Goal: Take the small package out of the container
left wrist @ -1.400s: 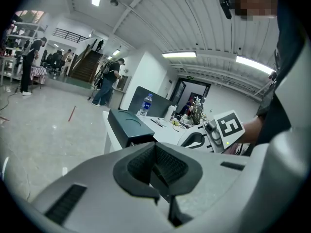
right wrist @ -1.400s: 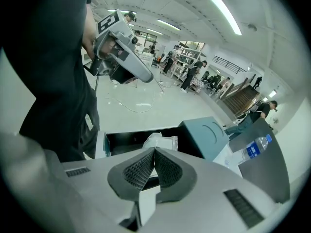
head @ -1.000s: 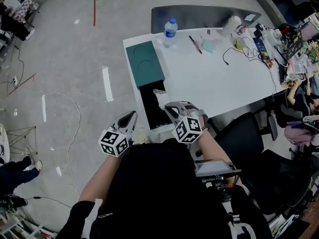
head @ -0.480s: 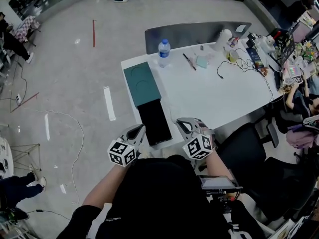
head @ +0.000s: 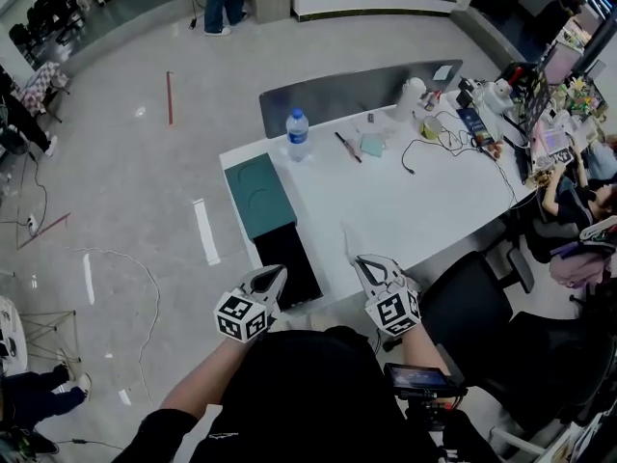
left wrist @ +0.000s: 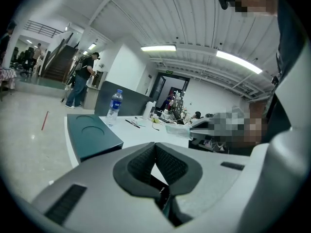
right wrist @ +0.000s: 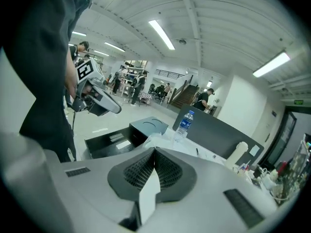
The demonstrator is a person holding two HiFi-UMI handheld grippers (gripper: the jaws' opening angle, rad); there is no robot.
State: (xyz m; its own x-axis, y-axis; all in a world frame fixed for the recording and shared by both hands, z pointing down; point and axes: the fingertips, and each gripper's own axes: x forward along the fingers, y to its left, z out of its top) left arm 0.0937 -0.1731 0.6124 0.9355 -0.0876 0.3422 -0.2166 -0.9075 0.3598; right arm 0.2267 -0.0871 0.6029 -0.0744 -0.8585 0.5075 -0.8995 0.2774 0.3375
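Right tongs (right wrist: 154,152) pinch what seems the small package (right wrist: 147,195); left tongs (left wrist: 155,145) closed, empty.

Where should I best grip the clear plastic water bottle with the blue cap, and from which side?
Probably the clear plastic water bottle at its round middle, approached level from the near side: it stands upright, with bare white tabletop in front.

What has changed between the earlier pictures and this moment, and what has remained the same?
The right gripper drew back from over the black container toward the person, shut on the small package. The left gripper remains shut and empty beside the container's near end. Container, green lid and water bottle stayed in place.
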